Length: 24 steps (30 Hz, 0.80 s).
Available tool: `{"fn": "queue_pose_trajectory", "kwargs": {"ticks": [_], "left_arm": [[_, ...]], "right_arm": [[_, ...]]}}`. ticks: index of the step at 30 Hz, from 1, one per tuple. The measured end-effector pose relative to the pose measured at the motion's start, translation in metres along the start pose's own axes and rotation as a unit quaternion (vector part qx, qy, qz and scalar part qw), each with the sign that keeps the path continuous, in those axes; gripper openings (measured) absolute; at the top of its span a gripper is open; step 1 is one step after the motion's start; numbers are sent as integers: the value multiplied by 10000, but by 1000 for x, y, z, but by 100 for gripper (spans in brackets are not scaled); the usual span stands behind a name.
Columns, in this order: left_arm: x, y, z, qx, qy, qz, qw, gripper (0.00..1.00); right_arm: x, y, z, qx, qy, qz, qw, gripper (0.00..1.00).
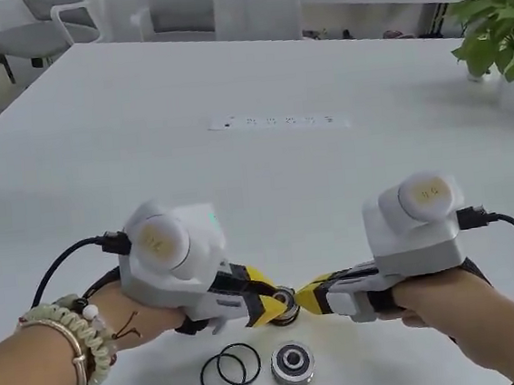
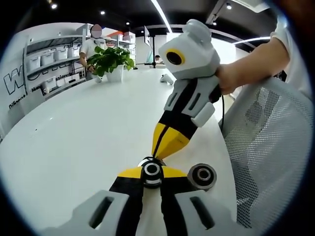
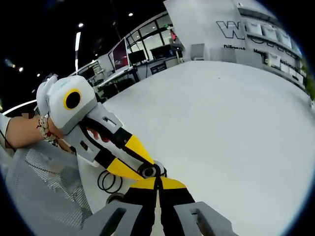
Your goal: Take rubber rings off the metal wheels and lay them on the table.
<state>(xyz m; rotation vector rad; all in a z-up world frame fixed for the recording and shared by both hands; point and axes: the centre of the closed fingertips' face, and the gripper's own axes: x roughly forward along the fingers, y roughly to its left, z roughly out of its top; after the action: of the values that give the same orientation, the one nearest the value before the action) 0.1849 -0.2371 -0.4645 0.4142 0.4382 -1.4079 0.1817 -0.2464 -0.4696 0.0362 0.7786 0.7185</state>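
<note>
My left gripper (image 1: 280, 307) is shut on a small metal wheel (image 1: 286, 301) held just above the table; in the left gripper view the wheel (image 2: 151, 170) sits between its yellow jaws (image 2: 151, 175). The right gripper (image 1: 305, 299) comes in from the right, its jaws pressed together at the wheel's rim, where the black rubber ring sits (image 2: 158, 153). In the right gripper view its tips (image 3: 157, 180) meet the wheel (image 3: 146, 171) held by the left gripper (image 3: 145, 167). Two loose black rubber rings (image 1: 229, 370) lie on the table below.
A second metal wheel (image 1: 293, 365) stands on the white table (image 1: 266, 192) next to the loose rings, near the front edge. A potted plant (image 1: 499, 28) is at the far right, and a mesh chair (image 2: 268, 147) is beside the table.
</note>
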Motion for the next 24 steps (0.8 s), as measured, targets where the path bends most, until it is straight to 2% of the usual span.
{"fn": "queue_pose_trajectory", "kwargs": {"ticks": [3,6,11,15,16,18,21,24], "left_arm": [[0,0,0,-124,-112,-18,9999,7],[0,0,0,-122,-165,-21,9998,7],[0,0,0,-107,-246,-12,9996,8],[0,0,0,-70,-288,-20,9996,8],[0,0,0,-55,-315,-17,9995,8],[0,0,0,-40,-371,-1,9993,8],[0,0,1,-49,-423,1,9991,7],[0,0,1,-119,-529,-3,9985,8]], "right_arm": [[0,0,-1,120,-4,28,9999,0],[0,1,-1,519,-36,87,9986,0],[-1,-1,-2,855,-96,110,9962,0],[-1,-2,-2,1218,-156,151,9923,0],[-1,-2,-2,1431,-163,190,9894,0],[-1,-4,-3,1618,-186,230,9864,0],[-2,-3,-3,1648,-175,234,9859,0],[-2,-1,-3,1484,-150,245,9885,0]]}}
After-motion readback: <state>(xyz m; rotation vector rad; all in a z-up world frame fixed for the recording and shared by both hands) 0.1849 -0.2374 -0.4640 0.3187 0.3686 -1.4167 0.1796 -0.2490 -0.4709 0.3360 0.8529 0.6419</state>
